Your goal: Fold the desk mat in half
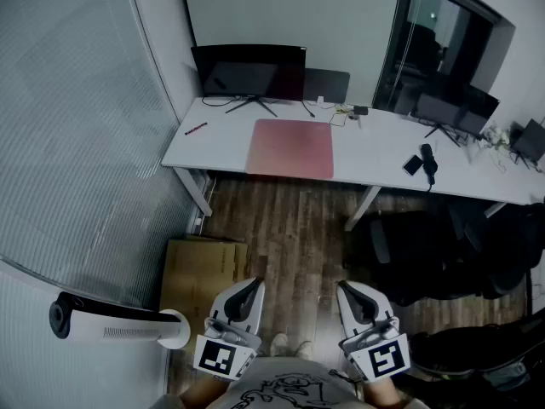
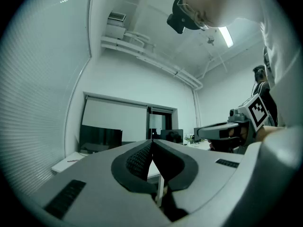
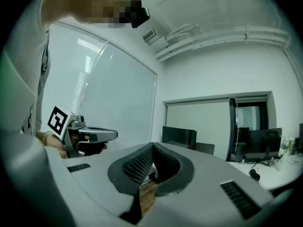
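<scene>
A pink desk mat (image 1: pixel 290 148) lies flat and unfolded on the white desk (image 1: pixel 375 162), far ahead of me in the head view. Both grippers hang close to my body at the bottom of that view, well short of the desk. My left gripper (image 1: pixel 254 285) has its jaws shut with nothing between them, its tips meeting in the left gripper view (image 2: pixel 151 141). My right gripper (image 1: pixel 343 287) is also shut and empty, its tips together in the right gripper view (image 3: pixel 152 145). Each gripper view shows the other gripper off to its side.
A dark monitor (image 1: pixel 249 71) stands at the desk's back, with a red pen (image 1: pixel 196 129) at left and a black handset (image 1: pixel 428 162) at right. A cardboard box (image 1: pixel 203 268), a white fan (image 1: pixel 119 324) and black office chairs (image 1: pixel 443 250) stand on the wooden floor.
</scene>
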`<state>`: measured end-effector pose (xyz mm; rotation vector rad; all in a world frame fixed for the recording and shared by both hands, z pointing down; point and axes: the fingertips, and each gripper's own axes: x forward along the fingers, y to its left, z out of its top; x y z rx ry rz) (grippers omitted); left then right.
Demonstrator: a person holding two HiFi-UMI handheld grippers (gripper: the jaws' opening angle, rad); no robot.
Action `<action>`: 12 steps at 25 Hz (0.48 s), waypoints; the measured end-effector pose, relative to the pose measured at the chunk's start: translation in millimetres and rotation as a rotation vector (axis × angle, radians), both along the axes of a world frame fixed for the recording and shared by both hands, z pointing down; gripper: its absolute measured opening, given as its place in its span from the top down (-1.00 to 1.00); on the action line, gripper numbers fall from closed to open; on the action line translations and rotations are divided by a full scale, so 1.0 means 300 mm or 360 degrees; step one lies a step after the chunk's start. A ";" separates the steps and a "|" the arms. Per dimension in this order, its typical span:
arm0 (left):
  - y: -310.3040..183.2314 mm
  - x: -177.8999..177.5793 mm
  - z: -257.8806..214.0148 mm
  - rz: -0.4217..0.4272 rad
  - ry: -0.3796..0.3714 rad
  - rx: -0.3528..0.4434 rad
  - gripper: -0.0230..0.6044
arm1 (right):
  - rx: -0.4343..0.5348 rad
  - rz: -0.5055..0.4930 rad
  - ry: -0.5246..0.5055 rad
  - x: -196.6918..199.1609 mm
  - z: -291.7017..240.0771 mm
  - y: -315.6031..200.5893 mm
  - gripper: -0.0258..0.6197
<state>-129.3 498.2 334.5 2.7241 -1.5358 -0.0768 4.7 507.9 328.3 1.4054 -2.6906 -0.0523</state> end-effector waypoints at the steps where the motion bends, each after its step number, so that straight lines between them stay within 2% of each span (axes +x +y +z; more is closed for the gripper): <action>1: 0.004 -0.002 -0.006 0.0000 0.0025 0.0019 0.88 | 0.0039 0.0006 -0.0060 -0.012 -0.013 0.003 0.90; 4: 0.013 -0.016 -0.002 0.0007 -0.0001 0.0031 0.88 | 0.0084 0.0014 -0.0142 -0.038 -0.028 0.015 0.90; 7: 0.019 -0.042 0.002 0.0006 -0.0042 0.0020 0.88 | 0.0067 0.0015 -0.0056 -0.049 -0.006 0.030 0.90; 10: 0.021 -0.079 0.008 0.0005 -0.0036 0.0019 0.88 | 0.0110 0.0054 -0.0125 -0.076 -0.034 0.020 0.90; 12: 0.020 -0.101 0.013 0.0008 -0.0016 0.0019 0.88 | 0.0088 0.0052 -0.0097 -0.091 -0.016 0.019 0.90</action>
